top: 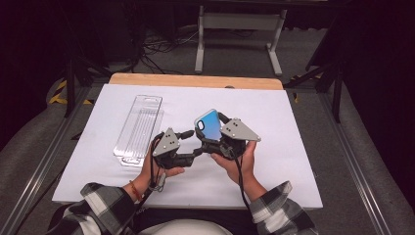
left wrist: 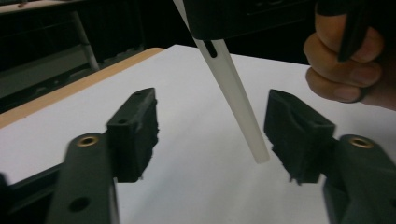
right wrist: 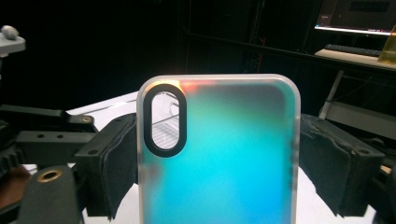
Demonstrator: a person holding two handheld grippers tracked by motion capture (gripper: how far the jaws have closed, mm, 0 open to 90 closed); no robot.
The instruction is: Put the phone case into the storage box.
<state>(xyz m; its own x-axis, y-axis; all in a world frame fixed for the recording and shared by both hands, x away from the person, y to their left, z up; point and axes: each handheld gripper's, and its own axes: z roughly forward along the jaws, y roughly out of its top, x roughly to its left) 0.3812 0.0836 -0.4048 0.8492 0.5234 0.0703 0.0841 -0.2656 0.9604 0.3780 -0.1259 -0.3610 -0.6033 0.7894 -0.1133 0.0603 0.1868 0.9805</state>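
So the phone case [right wrist: 219, 154] is out of its clear pack [top: 138, 128], clamped upright in the right hand-held gripper [top: 214, 128] above the counter [top: 288, 147]. Left hand-held gripper [left wrist: 212, 135] sits open around its edge, not pinching yet. Handover looks next.

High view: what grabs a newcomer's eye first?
The blue-teal phone case, held up above the middle of the white table, clamped by its sides in the right gripper. Next, the left gripper, jaws apart with the case's pale edge between them, no pad on it. Off to the left lies a clear plastic package, flat on the table.
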